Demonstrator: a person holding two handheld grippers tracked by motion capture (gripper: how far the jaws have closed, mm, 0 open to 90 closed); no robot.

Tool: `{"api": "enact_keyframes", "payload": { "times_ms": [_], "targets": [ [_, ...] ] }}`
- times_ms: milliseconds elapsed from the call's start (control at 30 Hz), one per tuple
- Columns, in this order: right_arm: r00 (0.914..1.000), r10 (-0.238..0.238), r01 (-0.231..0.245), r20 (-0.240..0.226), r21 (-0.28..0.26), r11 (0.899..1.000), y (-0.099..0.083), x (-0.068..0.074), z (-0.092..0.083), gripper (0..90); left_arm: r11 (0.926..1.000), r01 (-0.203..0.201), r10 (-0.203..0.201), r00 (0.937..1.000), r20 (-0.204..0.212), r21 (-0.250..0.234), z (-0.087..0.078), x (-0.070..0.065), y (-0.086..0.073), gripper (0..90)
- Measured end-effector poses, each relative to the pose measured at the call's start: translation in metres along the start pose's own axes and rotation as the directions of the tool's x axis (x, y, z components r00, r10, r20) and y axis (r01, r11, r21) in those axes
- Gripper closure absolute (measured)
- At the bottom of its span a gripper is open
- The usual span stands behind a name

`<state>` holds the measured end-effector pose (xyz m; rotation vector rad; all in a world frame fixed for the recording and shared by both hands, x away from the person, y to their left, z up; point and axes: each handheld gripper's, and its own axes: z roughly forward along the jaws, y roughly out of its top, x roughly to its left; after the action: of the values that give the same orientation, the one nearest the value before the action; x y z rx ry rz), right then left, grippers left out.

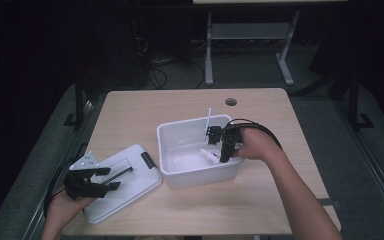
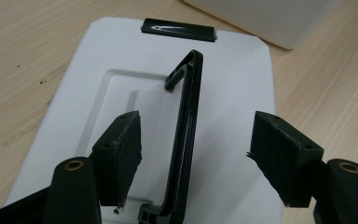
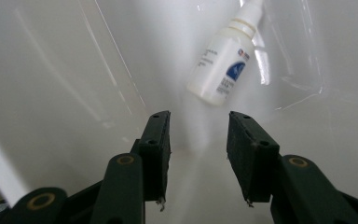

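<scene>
Nearest to me, at the left front of the surface (image 1: 260,200), the left hand-held gripper (image 1: 112,178) hangs over the white lid (image 1: 130,187). Its jaws stand wide on either side of the lid's black handle (image 2: 189,130) and touch nothing. The handle runs straight away from that hand-held gripper, near to far, in line with the gap.

Farther in, near the middle, sits the open white tub (image 1: 180,125). The right hand-held gripper (image 1: 223,159) dips into it from the right side. In the right gripper view its jaws (image 3: 198,154) are parted with a clear gap and hold nothing.

The small white bottle (image 3: 221,70) lies on its side on the tub floor. It is just ahead of those jaws and a little to their right, apart from the pads. Its long axis slants, with the flat base toward the hand-held gripper and the cap pointing away. From above, the bottle (image 1: 209,156) shows just left of the right hand-held gripper's tips.

The right hand is plainly the nearer one. To pick the bottle up, I reckon it must push on and turn a bit, so the pads close across the body rather than along it.
</scene>
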<state>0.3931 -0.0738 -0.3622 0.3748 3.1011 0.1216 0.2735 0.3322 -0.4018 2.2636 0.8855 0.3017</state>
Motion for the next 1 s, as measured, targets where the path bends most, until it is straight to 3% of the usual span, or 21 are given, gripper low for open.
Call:
{"api": "enact_keyframes", "payload": {
  "times_ms": [467,833,1000],
  "targets": [
    [0.9991,0.029,-0.026,0.032,-0.083,0.996,-0.015,0.007,-0.028,57.7,0.9999,-0.008,0.008,1.0,0.005,0.009,0.003,-0.002,0.002,32.9],
    [0.9961,0.055,-0.044,0.069,-0.148,0.988,-0.031,0.013,-0.061,57.5,0.9999,-0.01,0.01,1.0,0.001,0.011,0.002,-0.001,0.002,32.9],
    [0.9933,0.067,-0.052,0.094,-0.154,0.987,-0.04,0.016,-0.069,57.1,0.9999,-0.009,0.009,1.0,0.002,0.01,0.002,-0.002,0.002,32.8]
  ]
}}
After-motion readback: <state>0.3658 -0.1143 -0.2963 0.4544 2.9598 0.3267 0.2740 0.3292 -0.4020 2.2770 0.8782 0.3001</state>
